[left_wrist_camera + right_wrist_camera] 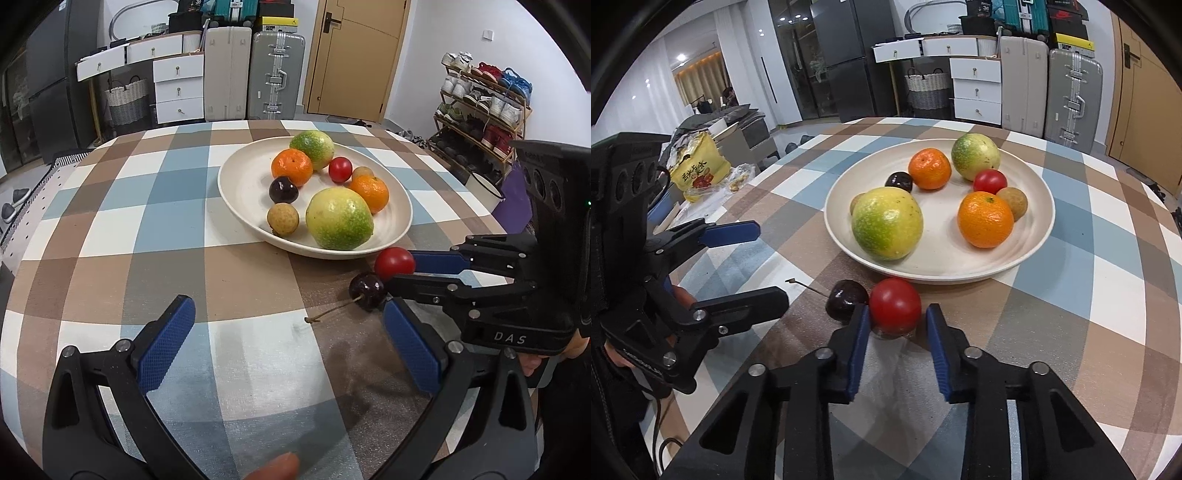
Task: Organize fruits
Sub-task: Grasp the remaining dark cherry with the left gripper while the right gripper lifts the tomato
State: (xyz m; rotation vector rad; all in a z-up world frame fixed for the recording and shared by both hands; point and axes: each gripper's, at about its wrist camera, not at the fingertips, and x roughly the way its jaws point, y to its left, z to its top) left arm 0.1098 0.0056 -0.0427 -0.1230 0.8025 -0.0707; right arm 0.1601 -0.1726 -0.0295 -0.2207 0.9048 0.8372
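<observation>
Fruit fills a cream round plate [1034,236] on the checked tablecloth [147,236]. Just before its rim, a small red tomato [895,304] touches a dark cherry [846,300]. The right gripper [895,317] brackets the tomato, its left pad touching, the other apart. The left gripper [288,317] hovers wide and empty.
</observation>
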